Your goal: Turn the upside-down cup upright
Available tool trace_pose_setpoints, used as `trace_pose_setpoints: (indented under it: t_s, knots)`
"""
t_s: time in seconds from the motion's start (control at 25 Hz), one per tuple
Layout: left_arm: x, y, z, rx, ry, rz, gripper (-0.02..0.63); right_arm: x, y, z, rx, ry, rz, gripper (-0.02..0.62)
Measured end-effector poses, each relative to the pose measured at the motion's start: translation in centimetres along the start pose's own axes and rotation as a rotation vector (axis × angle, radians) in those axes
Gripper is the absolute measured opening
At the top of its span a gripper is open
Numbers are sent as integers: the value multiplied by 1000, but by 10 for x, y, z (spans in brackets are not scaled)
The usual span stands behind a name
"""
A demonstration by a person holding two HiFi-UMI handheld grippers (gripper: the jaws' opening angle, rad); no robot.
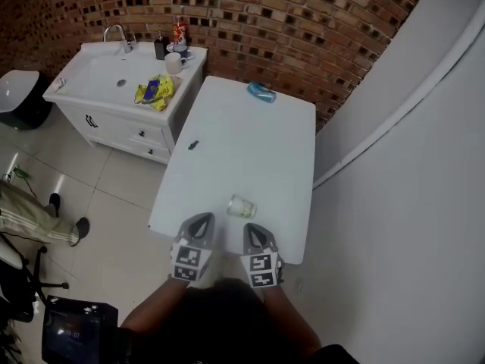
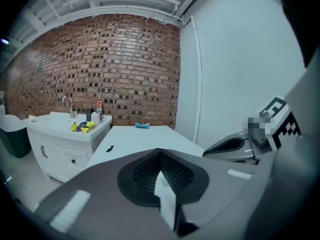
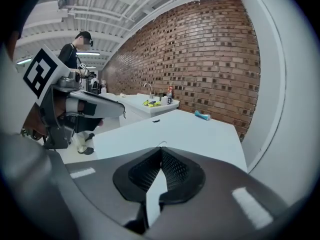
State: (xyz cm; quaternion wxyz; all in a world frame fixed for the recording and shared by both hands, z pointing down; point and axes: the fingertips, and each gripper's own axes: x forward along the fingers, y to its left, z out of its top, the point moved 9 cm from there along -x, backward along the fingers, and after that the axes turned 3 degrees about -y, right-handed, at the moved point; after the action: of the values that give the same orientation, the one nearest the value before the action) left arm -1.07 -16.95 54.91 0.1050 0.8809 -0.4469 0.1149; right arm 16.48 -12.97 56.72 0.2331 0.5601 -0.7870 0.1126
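Count: one cup [image 1: 241,206], two grippers, one white surface [image 1: 250,142].

1. Cup. It sits in the lower centre of the head view, close to the near edge of the surface. It is just beyond the two gripper tips and between their lines. Whether it is mouth-down or tipped cannot be told from this height.
2. Left gripper [image 1: 200,222]. The jaws are closed together with nothing between them. The tip is over the near edge, apart from the cup.
3. Right gripper [image 1: 256,232]. The jaws are likewise pressed together and empty, just below and to the right of the cup.

Other items on the surface: one blue object [image 1: 261,92] at the far edge, and one small dark object [image 1: 193,145] near the left edge (both well apart from the cup). Nothing stands between the grippers and the cup.

Surroundings: one sink cabinet [image 1: 114,116] at the upper left meets the far left corner of the surface. It carries one mug [image 1: 173,63] and some yellow packets [image 1: 154,92]. A brick wall [image 1: 303,29] runs behind it.

Clearance: the right edge of the surface lies near a white wall [image 1: 409,173]. The left edge faces open tiled floor [image 1: 114,196], where a person's leg [image 1: 34,222] shows at the frame's left edge.
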Motion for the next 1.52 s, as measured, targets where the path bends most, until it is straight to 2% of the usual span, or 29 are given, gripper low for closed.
trace_pose_setpoints:
  t_s: [0.36,0.48,0.6,0.8,1.04,1.24,1.52]
  knots:
    - [20,9,12,10,-10,49,-6,21,-15,9,-69,-1,37,15]
    - [26,17,15,6,-15,46,-6,28,-18,11,-102,19,8,42]
    - [30,21,17,1,-12,32,-6,34,-17,13,-163,48,14,80]
    - [33,25,17,4,-3,4,-6,49,-12,9,-330,152,95,172]
    - [30,32,10,5,6,-5,-6,66,-9,3,-522,243,161,207]
    - [23,44,14,-1,14,-5,-6,81,1,5,-618,355,226,299]
    - [17,58,4,-17,18,36,-6,107,4,-4,-719,499,221,304]
